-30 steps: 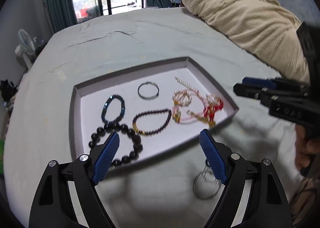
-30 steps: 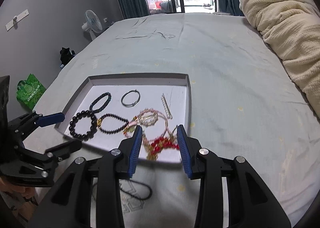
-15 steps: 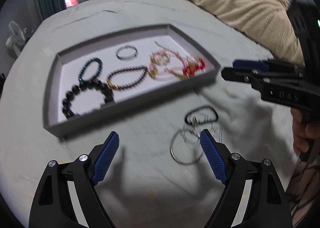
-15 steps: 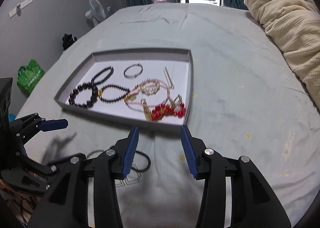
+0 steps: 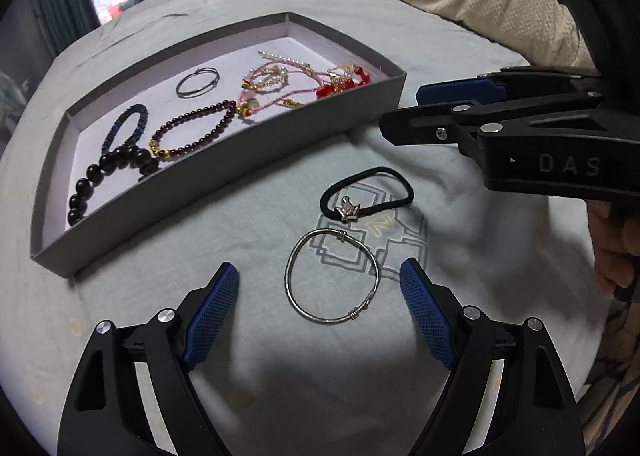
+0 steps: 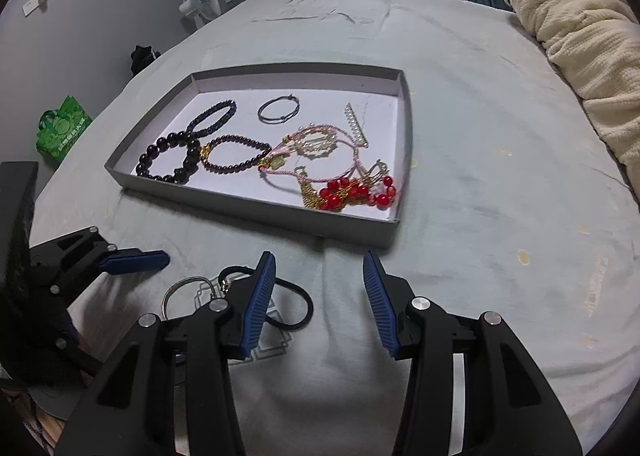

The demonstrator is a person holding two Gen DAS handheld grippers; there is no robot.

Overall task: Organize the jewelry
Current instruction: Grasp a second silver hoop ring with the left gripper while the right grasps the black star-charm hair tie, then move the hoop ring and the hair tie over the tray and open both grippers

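The left tool (image 5: 318, 304) hangs spread wide and empty over the silver bangle (image 5: 332, 276), which lies on the bed near the grey tray (image 5: 240, 160). Lower squarely and pinch one thin side. The right tool (image 6: 320, 296), half apart and empty, has just been opening beside the black hair tie (image 5: 366, 192).

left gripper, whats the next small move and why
Probably lower the left gripper a little further onto the silver bangle and close. Its fingers stand open on either side of the bangle, which lies flat on the bed sheet outside the grey tray, beside the black hair tie.
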